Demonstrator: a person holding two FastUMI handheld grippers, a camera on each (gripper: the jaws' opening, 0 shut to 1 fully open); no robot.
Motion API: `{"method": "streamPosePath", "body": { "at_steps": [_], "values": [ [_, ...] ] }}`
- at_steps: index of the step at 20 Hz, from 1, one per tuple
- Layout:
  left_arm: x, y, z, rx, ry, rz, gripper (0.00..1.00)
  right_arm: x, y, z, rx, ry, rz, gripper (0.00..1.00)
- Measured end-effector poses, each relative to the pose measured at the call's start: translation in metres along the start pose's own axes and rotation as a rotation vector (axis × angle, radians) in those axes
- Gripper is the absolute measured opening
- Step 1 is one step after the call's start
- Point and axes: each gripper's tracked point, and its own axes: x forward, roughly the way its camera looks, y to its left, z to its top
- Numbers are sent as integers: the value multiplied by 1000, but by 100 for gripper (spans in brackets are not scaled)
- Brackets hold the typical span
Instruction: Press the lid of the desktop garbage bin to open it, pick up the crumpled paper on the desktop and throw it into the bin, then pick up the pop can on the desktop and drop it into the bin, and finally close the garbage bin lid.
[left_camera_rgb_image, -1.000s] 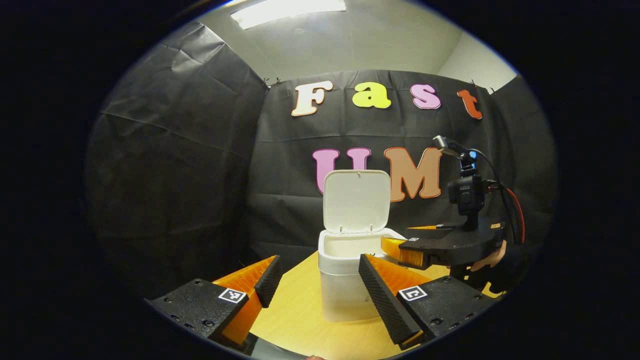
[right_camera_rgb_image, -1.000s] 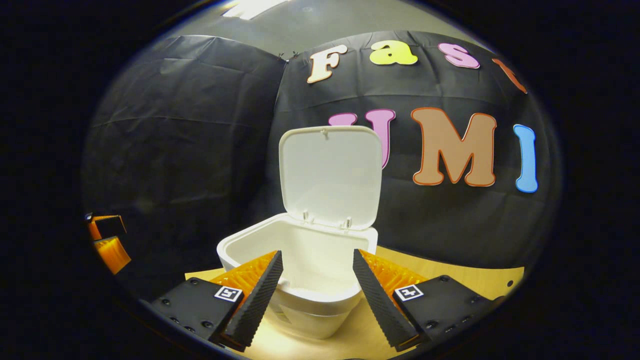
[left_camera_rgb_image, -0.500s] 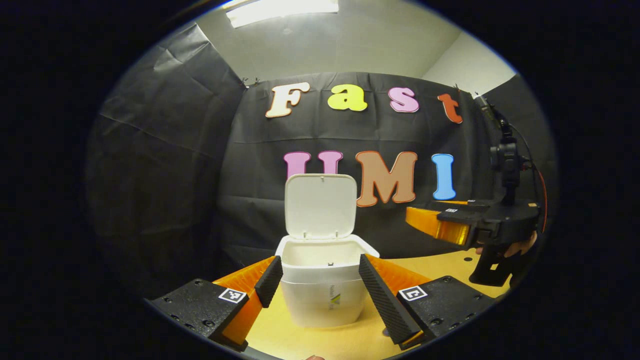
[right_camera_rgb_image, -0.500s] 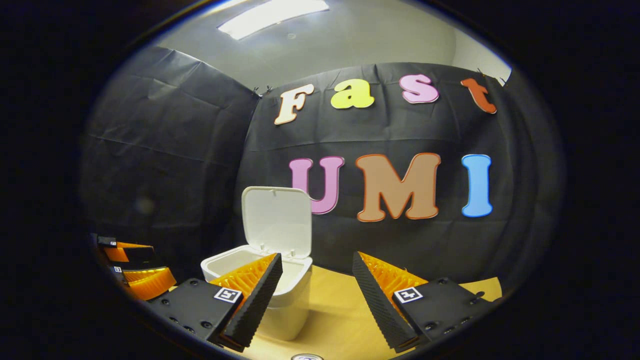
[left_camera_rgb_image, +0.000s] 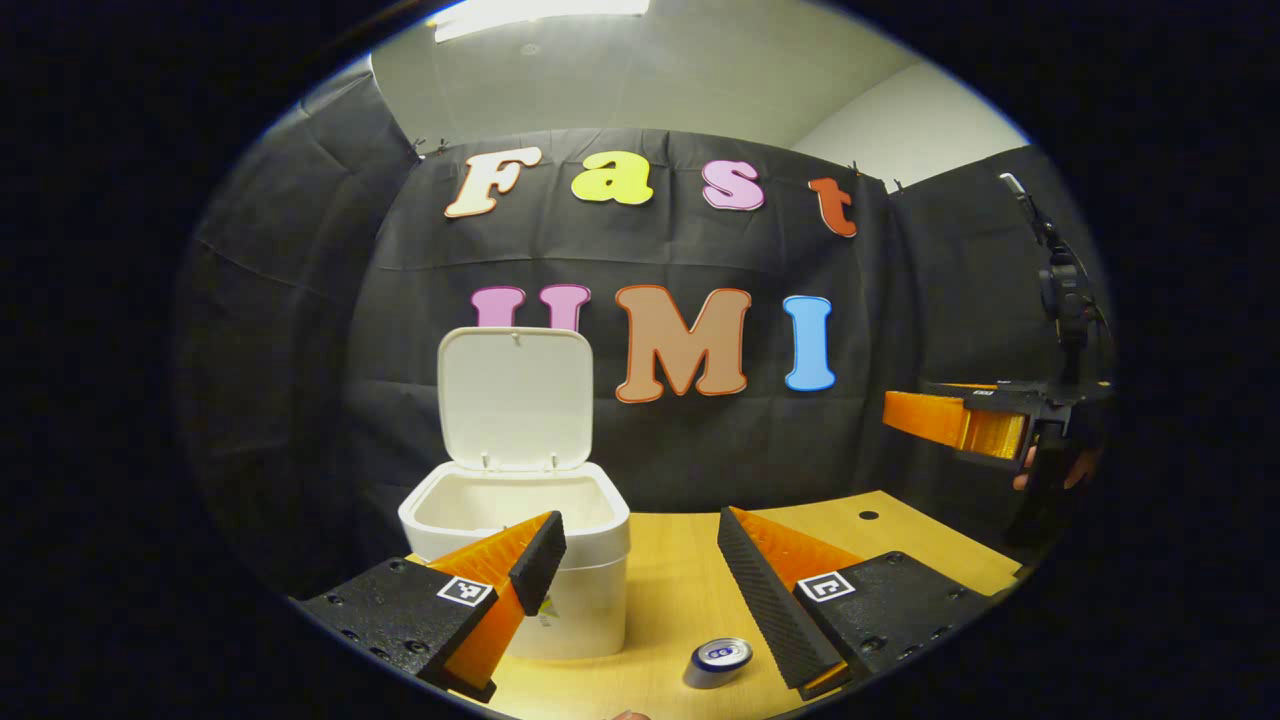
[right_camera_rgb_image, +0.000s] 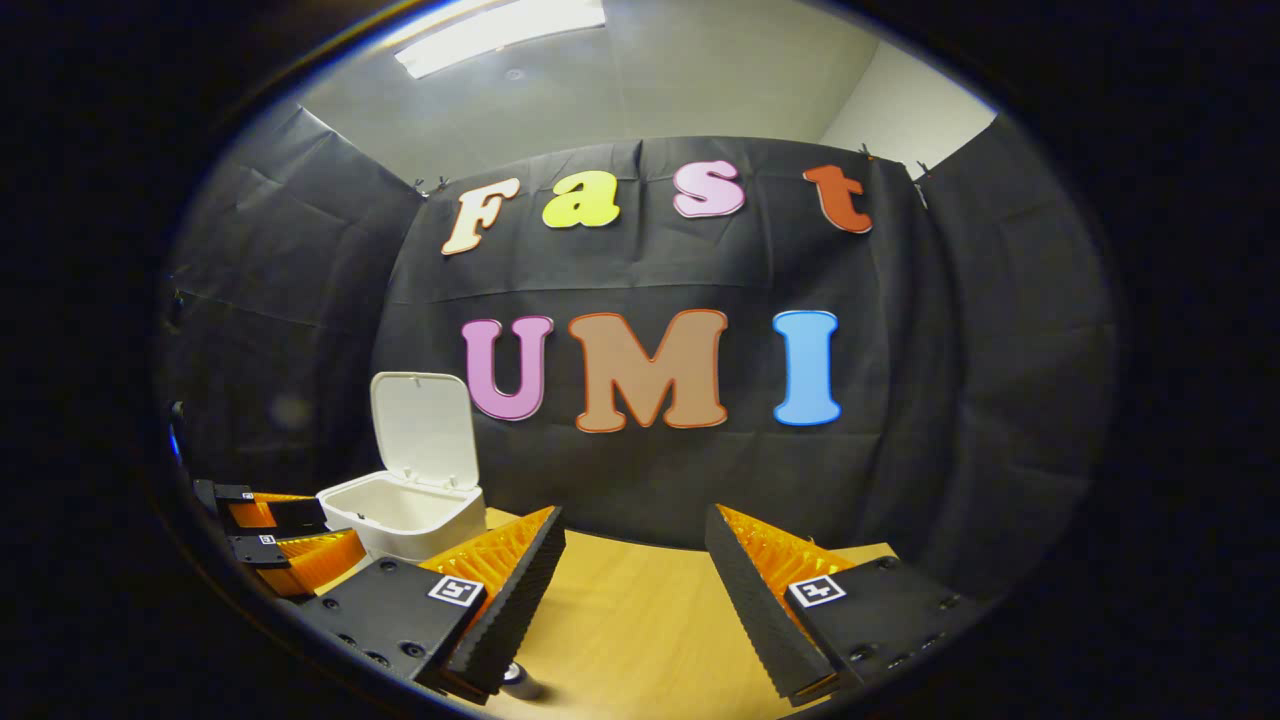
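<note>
The white bin (left_camera_rgb_image: 520, 590) stands on the wooden table with its lid (left_camera_rgb_image: 515, 395) propped upright. It sits behind the left finger of my left gripper (left_camera_rgb_image: 640, 580), which is open and holds nothing. A pop can (left_camera_rgb_image: 718, 662) lies on the table low down, just inside the right finger. In the right gripper view the bin (right_camera_rgb_image: 400, 515) is far left with its lid (right_camera_rgb_image: 425, 430) up. My right gripper (right_camera_rgb_image: 635, 590) is open and empty above the table. A small round thing, likely the can (right_camera_rgb_image: 520, 682), peeks from under its left finger.
A hand holds the right gripper (left_camera_rgb_image: 960, 420) in the air at the right of the left gripper view. The left gripper (right_camera_rgb_image: 285, 550) shows beside the bin in the right gripper view. The table (left_camera_rgb_image: 900, 545) has a small hole (left_camera_rgb_image: 868, 515). Black cloth walls close in behind.
The right gripper has drawn back from over the bin and off to the right. The left gripper has swung right too, so the bin slid left and the can came into sight.
</note>
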Motion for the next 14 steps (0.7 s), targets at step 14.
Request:
{"method": "streamPosePath", "body": {
  "at_steps": [14],
  "values": [
    [42,-62,-148,4,337,-111,95,-61,-107,-40,55,92,-230,95]
  ]
}}
